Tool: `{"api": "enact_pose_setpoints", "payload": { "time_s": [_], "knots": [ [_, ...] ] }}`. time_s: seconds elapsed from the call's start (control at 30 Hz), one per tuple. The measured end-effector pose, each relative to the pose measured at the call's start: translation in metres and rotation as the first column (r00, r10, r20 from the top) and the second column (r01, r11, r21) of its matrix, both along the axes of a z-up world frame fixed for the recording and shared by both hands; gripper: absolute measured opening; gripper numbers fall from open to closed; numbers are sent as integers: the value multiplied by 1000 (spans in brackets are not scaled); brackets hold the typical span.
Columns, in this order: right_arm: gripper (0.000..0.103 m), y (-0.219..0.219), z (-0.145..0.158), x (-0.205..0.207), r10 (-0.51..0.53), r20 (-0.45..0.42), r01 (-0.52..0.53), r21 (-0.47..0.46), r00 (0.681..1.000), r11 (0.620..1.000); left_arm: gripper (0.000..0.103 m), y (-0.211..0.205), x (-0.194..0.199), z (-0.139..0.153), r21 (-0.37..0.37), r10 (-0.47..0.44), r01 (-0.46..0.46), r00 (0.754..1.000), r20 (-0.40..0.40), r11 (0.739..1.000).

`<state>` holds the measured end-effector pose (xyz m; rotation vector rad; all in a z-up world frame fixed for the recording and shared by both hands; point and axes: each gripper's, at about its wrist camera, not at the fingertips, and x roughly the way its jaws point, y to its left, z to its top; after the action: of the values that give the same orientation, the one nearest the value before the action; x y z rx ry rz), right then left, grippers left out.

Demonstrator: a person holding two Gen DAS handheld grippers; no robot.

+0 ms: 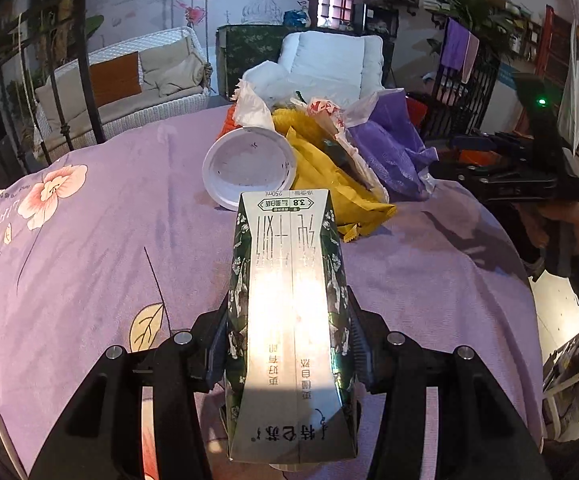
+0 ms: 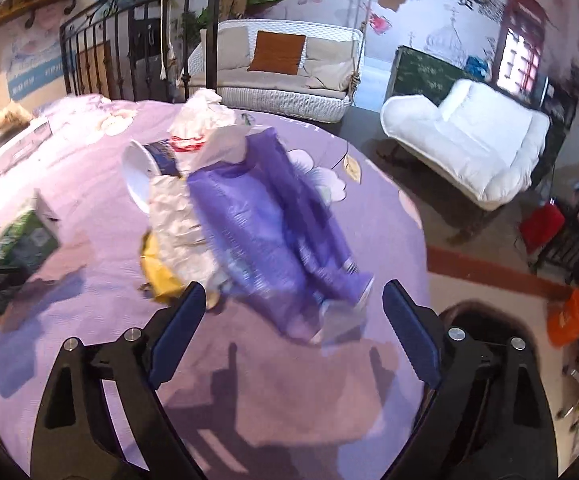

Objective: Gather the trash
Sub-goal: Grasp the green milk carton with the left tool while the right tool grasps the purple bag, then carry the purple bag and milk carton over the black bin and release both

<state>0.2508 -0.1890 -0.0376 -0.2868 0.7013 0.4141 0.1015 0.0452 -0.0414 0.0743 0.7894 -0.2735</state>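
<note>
Left wrist view: the left gripper (image 1: 289, 344) pinches a green-and-white milk carton (image 1: 289, 304) by its sides, lifted over the purple floral bedspread (image 1: 89, 240). Its print reads "3.8" and "250mL". Beyond the carton lie a white paper cup (image 1: 249, 166), a yellow wrapper (image 1: 329, 184) and a purple plastic bag (image 1: 393, 148).

Right wrist view: the right gripper (image 2: 289, 320) stands spread wide, empty, just before the purple plastic bag (image 2: 273, 224). The carton (image 2: 21, 240) shows left of the bag.
</note>
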Motion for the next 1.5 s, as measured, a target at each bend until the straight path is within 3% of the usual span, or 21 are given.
{"api": "enact_pose_setpoints", "payload": {
  "time_s": [0.3,0.43,0.47,0.53,0.63,0.83,1.1,1.5],
  "knots": [
    [88,8,-20,42,81,-59,-85,-67,995,994,50,4,-15,-11,-92,44,-47,998,-34,995],
    [56,9,-27,45,52,-74,-57,-61,996,997,50,0,-18,-9,-80,46,-47,999,-21,996],
    [54,8,-27,43,47,-71,-51,-53,996,997,50,-1,-17,-9,-81,45,-46,999,-20,996],
    [40,4,-27,37,44,-65,-46,-25,997,999,50,-3,-18,-9,-92,42,-43,999,-18,995],
    [31,-3,-22,26,8,-51,-8,9,999,1000,50,-9,-19,-9,-85,33,-33,999,-3,996],
    [28,-22,-10,-6,-66,-19,68,115,998,991,50,-23,-23,-4,-118,0,3,1000,27,993],
    [28,-71,7,-55,-221,6,213,251,975,944,50,-59,-23,3,-139,-85,94,994,68,986],
    [28,-160,-16,-77,-463,-89,469,266,882,842,50,-125,-12,6,-136,-220,232,971,98,963]
  ]
}}
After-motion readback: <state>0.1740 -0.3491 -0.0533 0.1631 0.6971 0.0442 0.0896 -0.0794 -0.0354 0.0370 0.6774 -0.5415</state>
